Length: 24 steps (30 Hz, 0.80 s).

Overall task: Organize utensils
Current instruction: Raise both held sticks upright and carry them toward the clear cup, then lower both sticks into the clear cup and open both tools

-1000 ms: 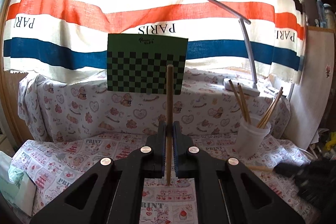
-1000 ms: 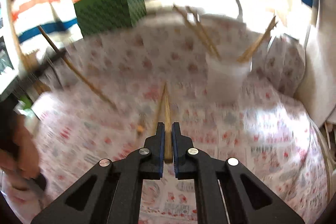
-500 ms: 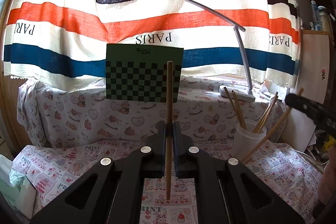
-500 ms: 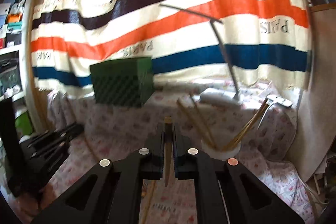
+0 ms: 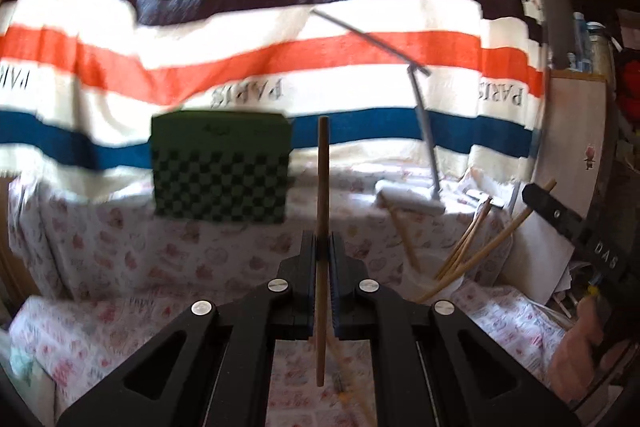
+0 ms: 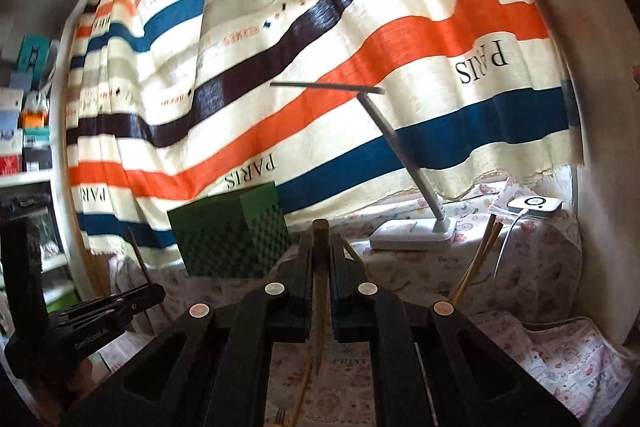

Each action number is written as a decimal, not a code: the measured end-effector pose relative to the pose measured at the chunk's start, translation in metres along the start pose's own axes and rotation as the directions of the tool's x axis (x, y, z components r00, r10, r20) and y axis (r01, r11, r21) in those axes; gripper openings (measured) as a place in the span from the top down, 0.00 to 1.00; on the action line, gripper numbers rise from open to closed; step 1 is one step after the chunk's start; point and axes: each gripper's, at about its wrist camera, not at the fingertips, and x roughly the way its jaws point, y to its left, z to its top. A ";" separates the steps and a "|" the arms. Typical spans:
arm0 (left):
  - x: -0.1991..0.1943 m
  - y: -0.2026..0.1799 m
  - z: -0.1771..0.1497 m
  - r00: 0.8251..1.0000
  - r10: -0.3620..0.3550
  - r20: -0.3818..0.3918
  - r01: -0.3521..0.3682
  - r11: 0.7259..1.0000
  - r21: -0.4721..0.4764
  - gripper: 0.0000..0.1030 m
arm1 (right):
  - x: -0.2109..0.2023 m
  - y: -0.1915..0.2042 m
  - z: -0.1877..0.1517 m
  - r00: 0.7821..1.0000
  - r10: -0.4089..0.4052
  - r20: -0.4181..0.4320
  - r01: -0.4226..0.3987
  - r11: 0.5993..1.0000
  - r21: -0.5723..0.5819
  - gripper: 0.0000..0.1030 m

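My left gripper (image 5: 321,247) is shut on a wooden chopstick (image 5: 322,187) that stands upright between the jaws. My right gripper (image 6: 320,247) is shut on another wooden chopstick (image 6: 320,291), its blunt end pointing up. In the left wrist view the right gripper (image 5: 560,215) shows at the right edge, holding its chopstick (image 5: 492,247) slanted over a white cup (image 5: 432,283) with several chopsticks in it. In the right wrist view the left gripper (image 6: 100,315) shows at lower left, and chopsticks of the cup (image 6: 476,263) stick up at the right; the cup itself is hidden.
A green checkered box (image 5: 220,167) stands on the raised ledge at the back. A white desk lamp (image 6: 416,231) stands behind the cup. A striped cloth (image 5: 280,47) hangs behind. A loose chopstick (image 6: 300,399) lies on the printed tablecloth (image 5: 100,327). Shelves (image 6: 24,155) stand at the left.
My right gripper has risen and tilted upward, carrying its chopstick over the cup. My left gripper has shifted a little toward the cup with its chopstick still upright.
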 end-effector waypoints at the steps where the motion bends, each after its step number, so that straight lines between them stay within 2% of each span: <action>1: 0.000 -0.007 0.004 1.000 0.000 0.013 0.000 1.000 0.016 0.95 | -0.004 -0.004 0.002 0.999 -0.011 0.031 0.011 1.000 0.006 0.92; 4: 0.002 -0.028 0.018 0.999 -0.038 0.022 0.037 0.998 0.048 0.95 | -0.011 -0.013 0.005 0.996 -0.030 0.081 0.028 0.999 0.025 0.92; 6: 0.006 -0.042 0.027 0.998 -0.069 -0.005 0.070 0.996 0.058 0.95 | -0.016 -0.023 0.009 0.993 -0.053 0.102 0.049 0.998 0.047 0.92; 8: 0.007 -0.057 0.034 0.993 -0.118 -0.011 0.118 0.990 0.077 0.95 | -0.020 -0.032 0.014 0.985 -0.136 0.104 0.129 0.989 0.072 0.92; 9: 0.007 -0.064 0.036 0.993 -0.121 0.001 0.121 0.989 0.089 0.95 | -0.023 -0.040 0.017 0.979 -0.170 0.109 0.160 0.982 0.098 0.92; 12: 0.014 -0.083 0.043 0.993 -0.115 0.008 0.114 0.986 0.118 0.95 | -0.032 -0.063 0.024 0.977 -0.173 0.126 0.148 0.971 0.187 0.92; 14: 0.024 -0.090 0.047 0.994 -0.110 -0.004 0.110 0.988 0.110 0.95 | -0.038 -0.078 0.026 0.968 -0.200 0.153 0.161 0.959 0.235 0.92; 16: 0.032 -0.095 0.050 0.991 -0.137 -0.009 0.137 0.986 0.097 0.95 | -0.040 -0.090 0.026 0.959 -0.227 0.167 0.178 0.948 0.264 0.93; 19: 0.046 -0.098 0.058 0.988 -0.151 0.016 0.150 0.986 0.066 0.95 | -0.037 -0.106 0.025 0.954 -0.252 0.163 0.190 0.927 0.323 0.92; 21: 0.052 -0.098 0.062 0.983 -0.178 0.043 0.177 0.984 0.036 0.95 | -0.036 -0.114 0.024 0.938 -0.314 0.145 0.243 0.896 0.371 0.92; 22: 0.056 -0.097 0.063 0.979 -0.195 0.059 0.194 0.981 0.025 0.95 | -0.034 -0.117 0.024 0.936 -0.324 0.138 0.251 0.888 0.387 0.93; 24: 0.062 -0.099 0.065 0.975 -0.200 0.092 0.200 0.980 0.013 0.95 | -0.030 -0.126 0.022 0.944 -0.307 0.116 0.232 0.875 0.426 0.93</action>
